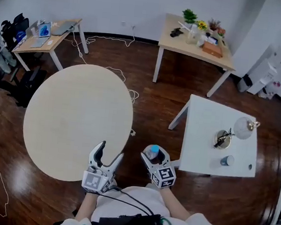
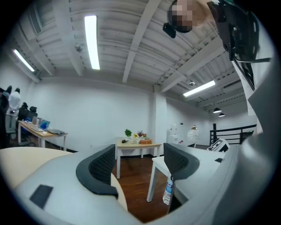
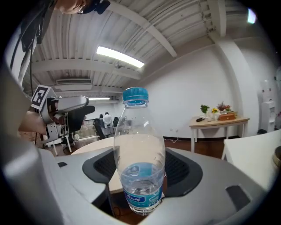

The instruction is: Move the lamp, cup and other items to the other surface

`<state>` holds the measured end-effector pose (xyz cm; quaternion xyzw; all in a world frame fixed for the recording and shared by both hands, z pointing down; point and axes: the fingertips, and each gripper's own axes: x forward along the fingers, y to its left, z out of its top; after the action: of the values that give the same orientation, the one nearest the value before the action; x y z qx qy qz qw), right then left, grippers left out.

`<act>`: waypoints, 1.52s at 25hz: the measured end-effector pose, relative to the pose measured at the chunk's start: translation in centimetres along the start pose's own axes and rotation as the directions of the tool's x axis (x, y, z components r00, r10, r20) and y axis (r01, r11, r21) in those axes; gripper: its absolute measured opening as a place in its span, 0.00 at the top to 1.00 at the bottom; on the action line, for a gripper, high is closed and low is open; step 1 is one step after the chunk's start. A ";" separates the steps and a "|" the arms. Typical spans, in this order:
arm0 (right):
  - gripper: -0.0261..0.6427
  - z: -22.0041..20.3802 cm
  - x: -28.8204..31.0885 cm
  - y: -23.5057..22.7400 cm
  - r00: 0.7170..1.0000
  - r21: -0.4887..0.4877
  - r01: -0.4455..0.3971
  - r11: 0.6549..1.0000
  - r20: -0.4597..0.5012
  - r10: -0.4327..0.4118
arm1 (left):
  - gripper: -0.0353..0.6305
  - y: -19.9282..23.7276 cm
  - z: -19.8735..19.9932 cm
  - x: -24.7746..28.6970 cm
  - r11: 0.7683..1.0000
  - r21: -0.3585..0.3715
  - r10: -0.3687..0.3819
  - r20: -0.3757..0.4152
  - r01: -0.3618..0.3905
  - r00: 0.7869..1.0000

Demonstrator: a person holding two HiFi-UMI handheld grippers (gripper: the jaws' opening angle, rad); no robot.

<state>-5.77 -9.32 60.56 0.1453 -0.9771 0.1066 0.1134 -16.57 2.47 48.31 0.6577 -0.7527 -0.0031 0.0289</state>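
My right gripper is shut on a clear water bottle with a blue cap and blue label, held upright between the two tables. In the right gripper view the bottle fills the gap between the dark pads. My left gripper stands open and empty over the near edge of the round beige table. The left gripper view shows empty jaws and the bottle off to the right. On the white square table stand a globe lamp and a small cup.
A wooden table with plants and small items stands at the back. A desk with a laptop is at the far left, with cables on the dark wood floor. A white appliance stands by the right wall.
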 end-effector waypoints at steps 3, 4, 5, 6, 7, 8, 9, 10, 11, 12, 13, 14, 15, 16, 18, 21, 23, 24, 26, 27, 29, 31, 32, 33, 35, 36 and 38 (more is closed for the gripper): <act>0.46 -1.4 -4.0 -3.8 0.993 0.049 0.118 0.992 0.000 -0.118 | 0.42 -3.9 -0.7 3.3 0.991 0.016 -0.129 -0.006 0.129 0.992; 0.46 -2.0 -5.3 -5.0 0.988 0.063 0.157 0.986 -0.002 -0.158 | 0.42 -5.1 -1.0 4.3 0.985 0.024 -0.169 -0.009 0.169 0.986; 0.46 -2.5 -6.6 -6.1 0.981 0.073 0.196 0.978 -0.002 -0.196 | 0.42 -6.3 -1.3 5.3 0.978 0.027 -0.209 -0.013 0.209 0.978; 0.45 -2.9 -7.9 -7.2 0.973 0.082 0.232 0.969 -0.001 -0.233 | 0.42 -7.7 -1.5 6.2 0.968 0.028 -0.249 -0.017 0.249 0.968; 0.45 -3.2 -9.3 -8.0 0.964 0.092 0.263 0.960 0.002 -0.264 | 0.42 -9.0 -1.7 7.1 0.957 0.030 -0.288 -0.020 0.289 0.957; 0.45 -3.3 -10.5 -8.8 0.957 0.103 0.289 0.952 0.004 -0.291 | 0.42 -10.4 -1.9 7.9 0.945 0.032 -0.326 -0.023 0.326 0.945; 0.45 -3.5 -11.8 -9.6 0.948 0.114 0.315 0.942 0.006 -0.318 | 0.42 -11.7 -2.0 8.6 0.932 0.033 -0.361 -0.028 0.362 0.932; 0.45 -3.8 -13.1 -10.4 0.937 0.125 0.346 0.930 0.006 -0.349 | 0.42 -13.1 -2.2 9.2 0.918 0.034 -0.394 -0.034 0.395 0.919; 0.45 -4.3 -14.6 -11.4 0.923 0.135 0.380 0.915 0.004 -0.384 | 0.42 -14.5 -2.4 9.7 0.904 0.037 -0.425 -0.040 0.426 0.904; 0.45 -4.8 -16.1 -12.5 0.907 0.145 0.416 0.898 0.001 -0.421 | 0.42 -16.0 -2.5 10.1 0.889 0.041 -0.454 -0.045 0.456 0.890; 0.45 -5.3 -17.5 -13.5 0.890 0.157 0.450 0.879 -0.001 -0.455 | 0.42 -17.4 -2.6 10.6 0.874 0.044 -0.482 -0.049 0.484 0.875; 0.45 -5.6 -18.8 -14.5 0.874 0.170 0.480 0.861 -0.005 -0.486 | 0.42 -18.7 -2.7 11.0 0.859 0.044 -0.507 -0.054 0.509 0.860; 0.45 -6.0 -20.0 -15.5 0.858 0.182 0.506 0.843 -0.009 -0.514 | 0.42 -20.0 -2.8 11.4 0.846 0.040 -0.529 -0.060 0.531 0.847; 0.45 -6.4 -21.2 -16.6 0.842 0.190 0.532 0.825 -0.014 -0.540 | 0.42 -21.2 -2.8 11.7 0.834 0.030 -0.548 -0.067 0.551 0.834; 0.45 -7.5 -23.2 -18.9 0.809 0.197 0.580 0.790 -0.025 -0.588 | 0.42 -23.2 -3.3 12.4 0.812 0.029 -0.579 -0.076 0.583 0.811; 0.45 -8.6 -25.7 -22.4 0.776 0.201 0.624 0.755 -0.043 -0.629 | 0.42 -26.2 -3.6 13.1 0.791 0.009 -0.608 -0.096 0.612 0.788; 0.45 -8.7 -26.6 -25.0 0.765 0.195 0.638 0.745 -0.047 -0.642 | 0.42 -28.0 -3.1 13.6 0.788 -0.027 -0.614 -0.113 0.616 0.781; 0.45 -8.6 -26.8 -26.3 0.762 0.190 0.642 0.743 -0.050 -0.645 | 0.42 -28.5 -3.2 13.9 0.789 -0.027 -0.612 -0.119 0.614 0.782; 0.45 -8.3 -26.9 -29.1 0.757 0.179 0.648 0.740 -0.052 -0.651 | 0.42 -29.0 -3.7 14.8 0.798 -0.023 -0.600 -0.127 0.603 0.790; 0.45 -8.2 -27.0 -30.5 0.755 0.170 0.652 0.739 -0.048 -0.654 | 0.42 -29.2 -4.0 15.1 0.803 -0.020 -0.592 -0.130 0.595 0.795; 0.45 -7.9 -27.1 -33.1 0.750 0.148 0.656 0.740 -0.025 -0.661 | 0.42 -29.7 -4.8 15.4 0.813 -0.002 -0.577 -0.133 0.582 0.806; 0.45 -7.2 -27.1 -35.0 0.746 0.132 0.659 0.740 0.007 -0.665 | 0.42 -31.0 -4.4 15.2 0.820 -0.023 -0.569 -0.148 0.572 0.809; 0.45 -7.1 -27.0 -35.9 0.742 0.128 0.664 0.737 0.016 -0.671 | 0.42 -31.5 -4.2 15.2 0.822 -0.033 -0.566 -0.156 0.569 0.809; 0.45 -7.3 -26.6 -36.7 0.736 0.125 0.670 0.732 0.016 -0.677 | 0.42 -31.7 -4.3 15.2 0.824 -0.034 -0.563 -0.162 0.566 0.810; 0.44 -7.9 -26.0 -37.9 0.723 0.117 0.684 0.720 0.020 -0.690 | 0.42 -31.6 -4.7 15.2 0.830 -0.036 -0.553 -0.171 0.556 0.815; 0.44 -8.2 -25.9 -38.3 0.718 0.111 0.689 0.716 0.031 -0.696 | 0.42 -31.4 -5.0 15.0 0.835 -0.041 -0.546 -0.179 0.548 0.818; 0.44 -8.3 -25.6 -38.6 0.712 0.106 0.694 0.712 0.046 -0.701 | 0.42 -30.7 -5.3 14.7 0.846 -0.052 -0.530 -0.193 0.531 0.826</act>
<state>31.58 -36.80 68.78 0.5118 -0.8487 0.0892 0.0990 12.09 -16.04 52.92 0.8377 -0.5337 0.0567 0.1008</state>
